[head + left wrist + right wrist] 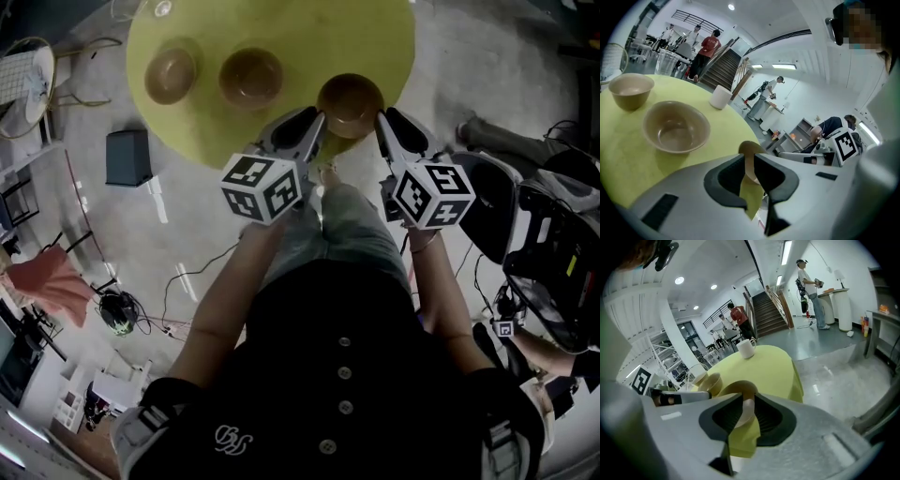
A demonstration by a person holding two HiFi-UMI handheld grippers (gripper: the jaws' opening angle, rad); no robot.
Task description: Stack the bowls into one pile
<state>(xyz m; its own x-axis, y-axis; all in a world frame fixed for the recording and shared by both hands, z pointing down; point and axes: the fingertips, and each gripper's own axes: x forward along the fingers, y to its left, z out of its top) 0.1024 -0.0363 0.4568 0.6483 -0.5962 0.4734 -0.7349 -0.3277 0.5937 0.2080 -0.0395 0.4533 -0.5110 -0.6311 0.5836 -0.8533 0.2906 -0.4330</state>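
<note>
Yellow table [281, 28] with bowls [251, 77], white cup [721, 97]

Floor: pale grey polished concrete floor [497, 56] lies beneath you.
Table: a round yellow-green table [300, 19] stands in front of you.
Staircase: a dark staircase [768, 310] rises beyond you, beside white walls.
Light: round ceiling spots [679, 281] and long strip lights [783, 66] glow above you.
Furniture: a dark box [127, 157] sits on the floor; a white counter [836, 305] stands far off.
</note>
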